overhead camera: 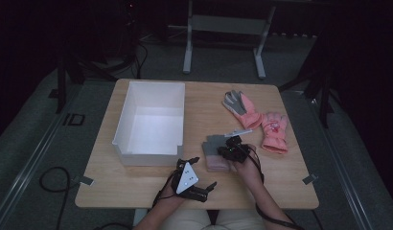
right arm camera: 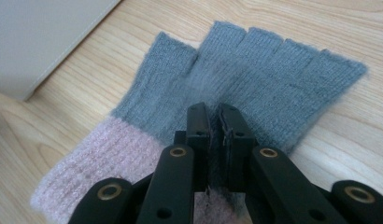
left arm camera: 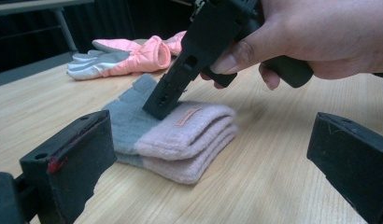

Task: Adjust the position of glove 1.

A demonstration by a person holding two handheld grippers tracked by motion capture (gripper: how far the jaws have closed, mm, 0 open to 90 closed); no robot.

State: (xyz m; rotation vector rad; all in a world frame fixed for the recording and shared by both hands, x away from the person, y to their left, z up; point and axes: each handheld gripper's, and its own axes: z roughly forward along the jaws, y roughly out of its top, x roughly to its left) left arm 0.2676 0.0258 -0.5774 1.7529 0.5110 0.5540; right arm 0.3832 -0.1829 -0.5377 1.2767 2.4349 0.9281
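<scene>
right gripper (right arm camera: 213, 116) jaws pinching shut on the top knit glove (right arm camera: 255, 79), probably peeling it off the stack for the box (overhead camera: 151, 120) | left gripper (left arm camera: 203, 154) jaws hanging wide open, empty, waiting just beside | gloves sitting mid-table (overhead camera: 137, 179) | count: looks like 2 knit, 2 pink ski gloves (overhead camera: 257, 120), 1 box

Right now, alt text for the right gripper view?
The right gripper has its black jaws shut, pinching the knit of a grey fingerless glove with a pink cuff lying flat on the wooden table. A white box fills the upper left corner.
</scene>
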